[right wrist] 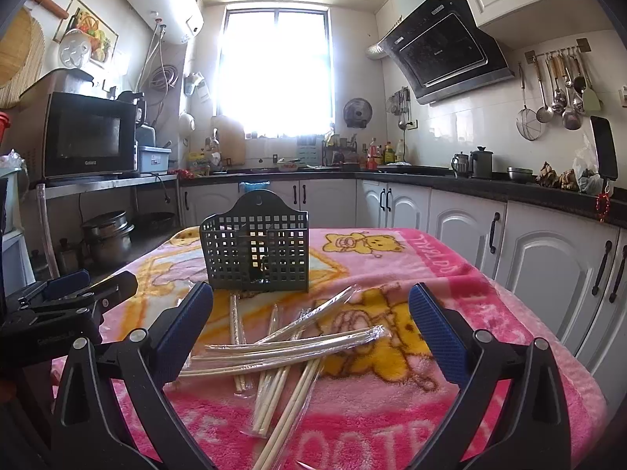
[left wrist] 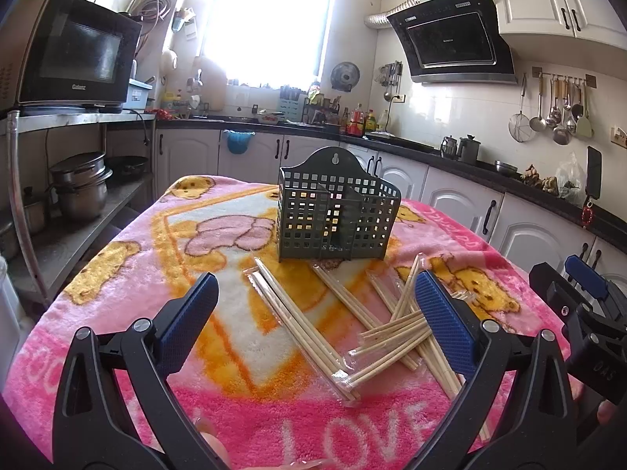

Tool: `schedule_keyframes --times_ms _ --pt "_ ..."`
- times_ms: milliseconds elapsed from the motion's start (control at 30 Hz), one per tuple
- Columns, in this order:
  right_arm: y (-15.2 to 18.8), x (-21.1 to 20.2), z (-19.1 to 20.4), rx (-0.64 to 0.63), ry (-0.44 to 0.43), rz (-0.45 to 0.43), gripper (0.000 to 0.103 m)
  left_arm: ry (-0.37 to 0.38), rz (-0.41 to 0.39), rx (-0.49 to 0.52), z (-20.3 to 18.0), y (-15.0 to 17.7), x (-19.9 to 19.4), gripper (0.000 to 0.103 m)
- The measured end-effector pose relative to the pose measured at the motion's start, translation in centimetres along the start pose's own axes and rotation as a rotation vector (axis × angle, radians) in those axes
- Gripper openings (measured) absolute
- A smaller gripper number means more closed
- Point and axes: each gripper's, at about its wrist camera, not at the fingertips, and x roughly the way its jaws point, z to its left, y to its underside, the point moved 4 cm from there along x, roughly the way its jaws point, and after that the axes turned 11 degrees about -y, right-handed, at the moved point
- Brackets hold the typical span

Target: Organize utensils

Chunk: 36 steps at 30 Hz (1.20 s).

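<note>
Both grippers, left (left wrist: pixel 315 305) and right (right wrist: pixel 309 317), hang spread wide and empty above wrapped chopsticks (right wrist: pixel 290 346) scattered before the basket (left wrist: pixel 337 217).

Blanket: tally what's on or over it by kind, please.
Chopstick packets: about 7, overlapping, so not certain
Utensil holder: 1
Tools: 2, left tool and right tool, both open
Total: about 10

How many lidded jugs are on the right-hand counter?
2. A small jug stands just left of a bigger dark jug, side by side on the counter. More may hide in the clutter.
</note>
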Motion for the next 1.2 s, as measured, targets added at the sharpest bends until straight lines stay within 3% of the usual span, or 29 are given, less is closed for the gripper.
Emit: schedule_keyframes --times_ms 1200 --pt "-0.09 -0.3 0.19 -0.008 -0.012 0.0 0.097 0.001 -0.003 0.0 0.03 -0.24 -0.23 0.093"
